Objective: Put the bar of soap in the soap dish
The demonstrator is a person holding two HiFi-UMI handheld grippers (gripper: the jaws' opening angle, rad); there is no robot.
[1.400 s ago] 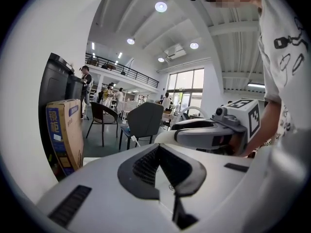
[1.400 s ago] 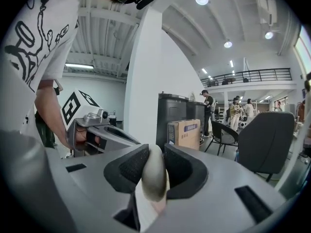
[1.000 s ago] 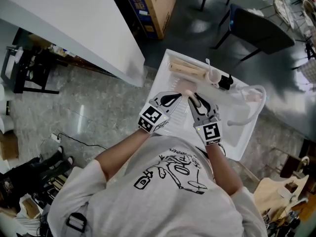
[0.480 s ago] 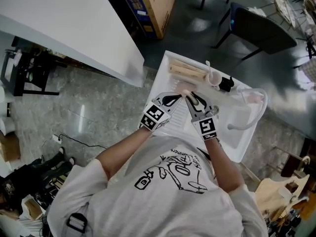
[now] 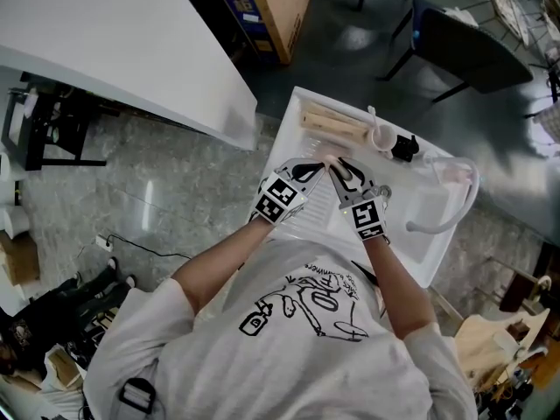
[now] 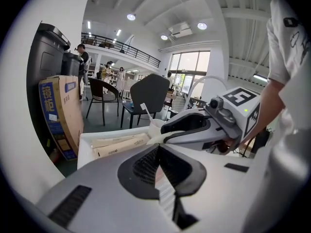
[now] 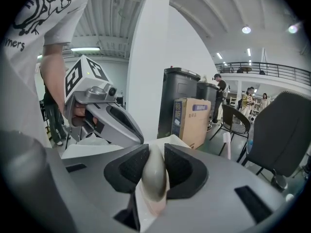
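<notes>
My right gripper [image 7: 154,165] is shut on a pale pinkish bar of soap [image 7: 153,178], held on edge between its pads. In the head view the soap [image 5: 327,154] hangs over the white sink unit [image 5: 293,121], where both gripper tips meet. My left gripper [image 5: 317,168] points at it tip to tip with the right gripper [image 5: 333,166]. In the left gripper view its jaws [image 6: 158,154] are closed, and only a thin ribbed strip shows through the slit. The beige slatted soap dish [image 5: 332,125] lies just beyond, at the sink's back; it also shows as the soap dish [image 6: 121,144].
A cup with a toothbrush [image 5: 380,136] and a small black object [image 5: 402,147] stand right of the dish. A white arched faucet [image 5: 451,201] curves over the basin. A cardboard box [image 5: 262,7], a dark chair [image 5: 472,51] and a white table [image 5: 114,42] surround the sink.
Both grippers have shifted a little farther over the sink toward the soap dish, still tip to tip with the soap in the right one.
</notes>
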